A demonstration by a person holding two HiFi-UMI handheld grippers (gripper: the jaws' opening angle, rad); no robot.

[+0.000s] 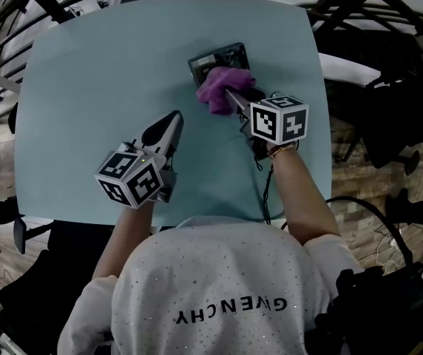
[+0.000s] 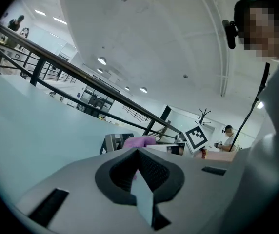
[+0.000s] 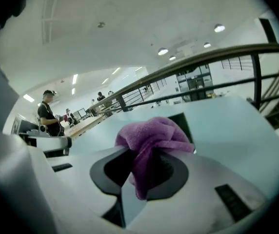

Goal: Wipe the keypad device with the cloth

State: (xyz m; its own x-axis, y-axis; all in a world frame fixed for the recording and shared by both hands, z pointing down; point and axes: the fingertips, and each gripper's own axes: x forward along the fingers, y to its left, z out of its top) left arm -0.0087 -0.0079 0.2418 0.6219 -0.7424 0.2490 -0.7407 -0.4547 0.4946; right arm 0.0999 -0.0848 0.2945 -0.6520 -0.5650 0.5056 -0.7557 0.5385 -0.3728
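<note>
Pale blue table (image 1: pixel 86 87), black railing (image 2: pixel 81 77), ceiling lights (image 2: pixel 101 60)

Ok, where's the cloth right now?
Head view: the cloth sits clamped in the right gripper, on the keypad device toward the far side of the table.

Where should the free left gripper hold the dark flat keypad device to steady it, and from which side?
By its bare left edge, coming from the left. The dark flat keypad device lies flat on the teal table, and the purple cloth in the right gripper covers its near right part. The left gripper, now shut, likely must open first.
</note>
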